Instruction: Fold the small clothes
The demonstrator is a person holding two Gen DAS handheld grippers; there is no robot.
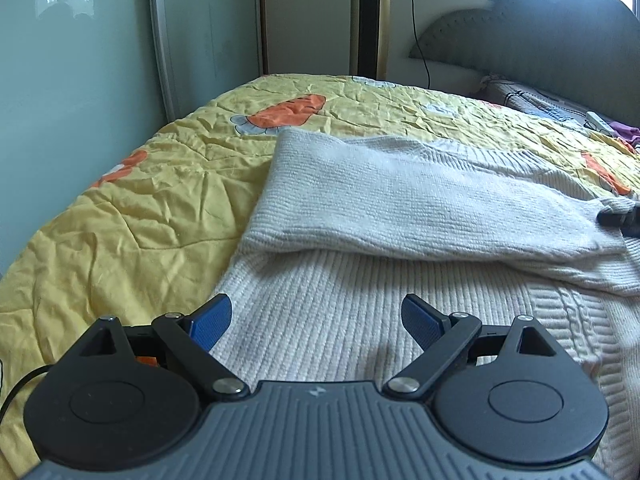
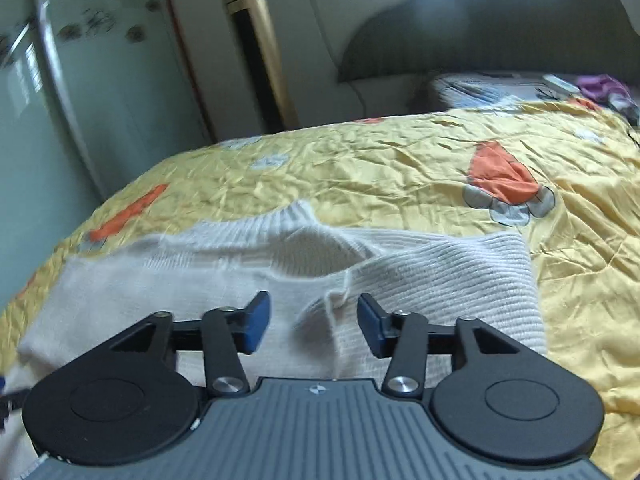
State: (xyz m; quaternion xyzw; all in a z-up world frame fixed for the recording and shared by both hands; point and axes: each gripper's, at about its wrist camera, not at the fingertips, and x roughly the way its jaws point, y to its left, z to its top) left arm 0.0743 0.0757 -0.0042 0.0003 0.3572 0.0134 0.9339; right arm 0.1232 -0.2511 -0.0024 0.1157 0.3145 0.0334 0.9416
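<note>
A cream ribbed knit sweater (image 1: 360, 312) lies flat on the yellow quilt. One sleeve (image 1: 420, 204) is folded across its body toward the right. My left gripper (image 1: 316, 320) is open and empty, low over the sweater's left side. In the right wrist view the sweater (image 2: 440, 268) shows its collar (image 2: 296, 216) and the other sleeve folded in. My right gripper (image 2: 312, 320) is open and empty just above the sleeve end (image 2: 332, 300). The right gripper's tip shows at the left wrist view's right edge (image 1: 624, 218), beside the folded sleeve's cuff.
The yellow quilt with orange carrot prints (image 1: 140, 208) covers the bed. A grey headboard (image 1: 540, 36), a pillow (image 1: 536, 100) and purple cloth (image 2: 604, 86) lie at the far right. A gold tower fan (image 2: 260, 48) and a glass wardrobe door (image 1: 80, 60) stand behind.
</note>
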